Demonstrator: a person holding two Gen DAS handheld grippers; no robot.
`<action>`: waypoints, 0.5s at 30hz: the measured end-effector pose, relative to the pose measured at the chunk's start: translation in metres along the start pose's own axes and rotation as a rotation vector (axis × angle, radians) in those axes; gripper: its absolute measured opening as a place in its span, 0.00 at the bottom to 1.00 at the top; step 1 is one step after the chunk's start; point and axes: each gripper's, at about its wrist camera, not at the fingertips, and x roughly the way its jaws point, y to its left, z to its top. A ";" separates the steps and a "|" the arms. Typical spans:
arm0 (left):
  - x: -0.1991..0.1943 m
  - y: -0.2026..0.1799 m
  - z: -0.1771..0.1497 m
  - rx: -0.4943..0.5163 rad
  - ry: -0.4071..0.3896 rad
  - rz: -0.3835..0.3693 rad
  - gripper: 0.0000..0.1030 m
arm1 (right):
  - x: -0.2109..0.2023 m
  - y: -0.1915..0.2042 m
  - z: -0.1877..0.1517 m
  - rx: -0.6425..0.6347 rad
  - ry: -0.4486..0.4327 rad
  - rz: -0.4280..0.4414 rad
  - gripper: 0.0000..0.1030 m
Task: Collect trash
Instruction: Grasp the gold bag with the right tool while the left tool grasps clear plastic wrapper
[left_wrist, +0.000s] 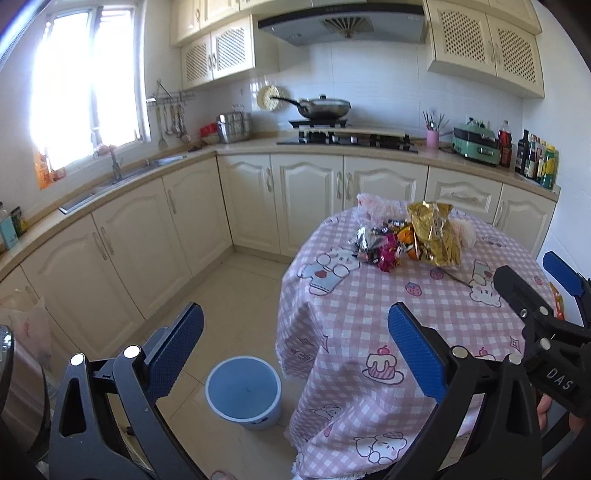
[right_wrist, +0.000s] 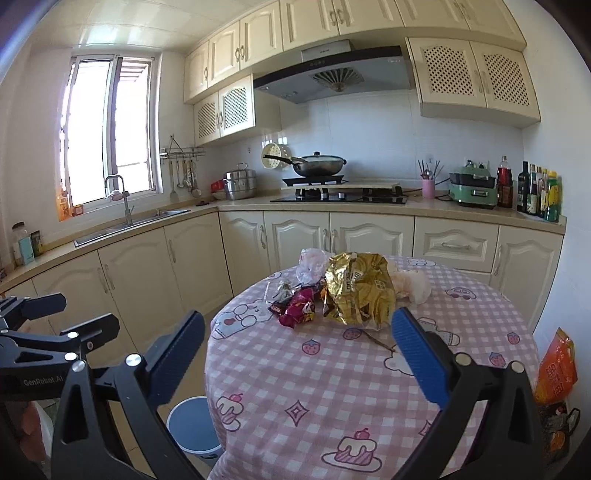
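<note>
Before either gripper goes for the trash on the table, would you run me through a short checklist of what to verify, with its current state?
1. Left gripper open and empty: ok.
2. Right gripper open and empty: ok.
3. Gold foil bag in plain view on the tablecloth: ok.
4. Blue bin upright on the floor beside the table: ok.
5. Bin has room: ok, looks empty.
6. Small wrappers separable one at a time: cannot tell.

Wrapper pile (left_wrist: 410, 236) on checked table (left_wrist: 369, 314), bin (left_wrist: 243, 391) beside.
</note>
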 end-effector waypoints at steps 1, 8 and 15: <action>0.010 -0.004 0.001 0.007 0.018 -0.009 0.94 | 0.007 -0.007 -0.001 0.018 0.012 -0.008 0.96; 0.072 -0.037 0.010 0.045 0.102 -0.092 0.93 | 0.063 -0.058 -0.008 0.119 0.122 -0.101 0.96; 0.134 -0.068 0.029 0.068 0.162 -0.151 0.85 | 0.112 -0.097 -0.009 0.147 0.197 -0.174 0.96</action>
